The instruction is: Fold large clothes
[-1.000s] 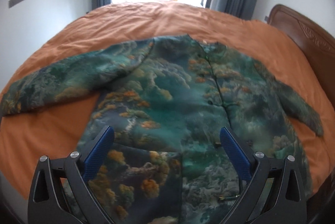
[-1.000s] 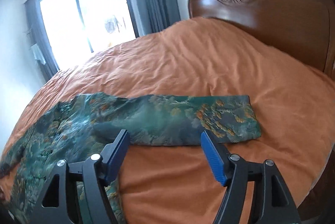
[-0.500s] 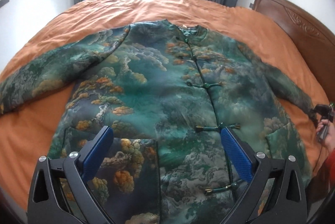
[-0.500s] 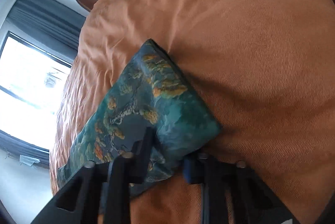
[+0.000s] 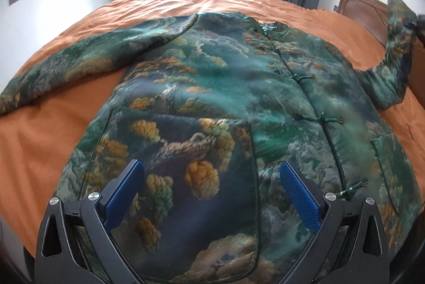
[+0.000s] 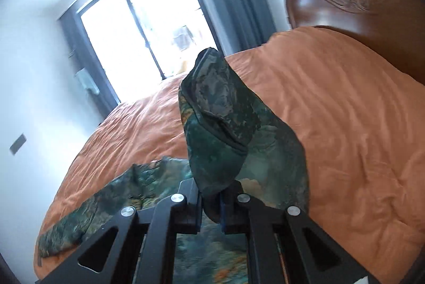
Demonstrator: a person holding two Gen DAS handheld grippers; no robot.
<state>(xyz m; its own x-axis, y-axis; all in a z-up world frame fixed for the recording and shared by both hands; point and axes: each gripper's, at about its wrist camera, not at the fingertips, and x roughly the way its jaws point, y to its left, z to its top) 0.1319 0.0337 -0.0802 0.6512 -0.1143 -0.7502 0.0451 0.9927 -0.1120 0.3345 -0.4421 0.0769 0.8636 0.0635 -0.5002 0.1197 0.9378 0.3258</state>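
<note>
A: What carried the work?

B: A bed (image 5: 53,140) under an orange cover, its wooden headboard (image 6: 353,8) against the wall. It gave room for the whole garment to lie open.

A: And the garment?

B: A green patterned jacket (image 5: 225,103) lay front up across the cover, knot buttons closed, collar toward the window (image 6: 138,26). One sleeve (image 5: 79,71) was stretched flat on the cover; the other sleeve (image 6: 233,130) was raised off the bed.

A: Raised by what?

B: The right gripper (image 6: 211,212). Its jaws were clamped together on the cuff end, the cloth rising in front of its camera. I judged this the start of folding that sleeve in over the body.

A: The other tool?

B: The left gripper (image 5: 212,191) hovered above the hem by the patch pocket (image 5: 186,177), jaws wide apart and holding nothing, probably placed to pin the body down.
</note>
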